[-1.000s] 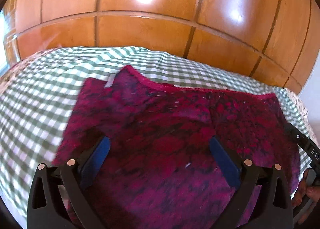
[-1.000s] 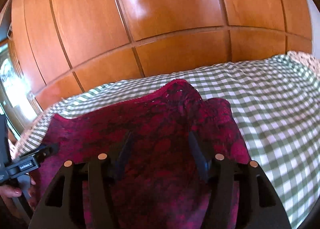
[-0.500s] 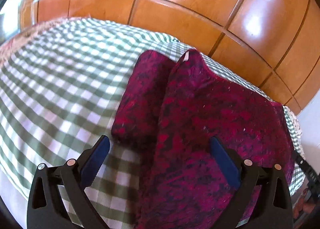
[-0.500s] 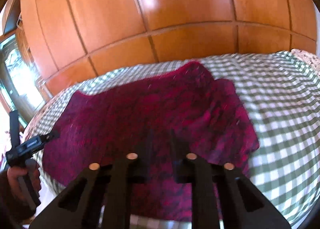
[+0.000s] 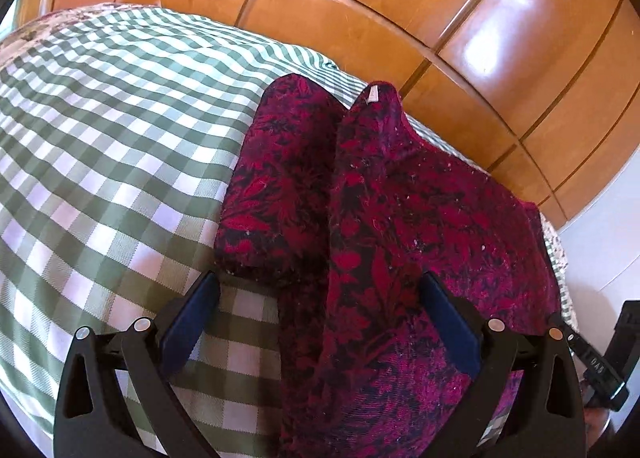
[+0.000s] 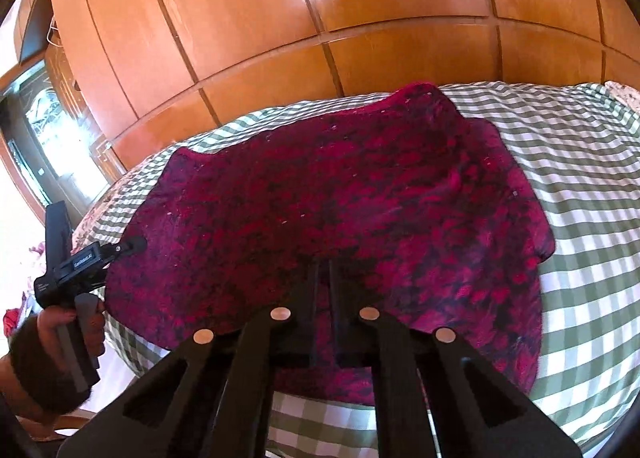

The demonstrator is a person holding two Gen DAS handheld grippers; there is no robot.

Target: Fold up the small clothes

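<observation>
A crimson garment with a black pattern (image 6: 340,210) lies spread on a green and white checked bedspread (image 6: 580,162). In the right wrist view my right gripper (image 6: 324,278) is shut on the garment, pinching the fabric near its front hem. In the left wrist view the garment (image 5: 400,226) has a tucked-in side flap (image 5: 276,186) and a white label at its far tip. My left gripper (image 5: 320,298) hangs open just above it, one pad over the cloth and the other over the bedspread (image 5: 100,162). From the right wrist view, the left gripper (image 6: 132,244) sits at the garment's left edge, held by a hand (image 6: 52,342).
Glossy wooden wardrobe panels (image 6: 320,38) stand right behind the bed. A bright window or glass door (image 6: 48,130) is at the far left of the right wrist view. The bedspread's front edge drops off just below both grippers. The right gripper's body (image 5: 600,362) shows at the left view's right edge.
The right gripper's jaws have closed from wide apart to shut over the garment. The left gripper swung toward the garment's left side, bringing the tucked flap and bare bedspread into view.
</observation>
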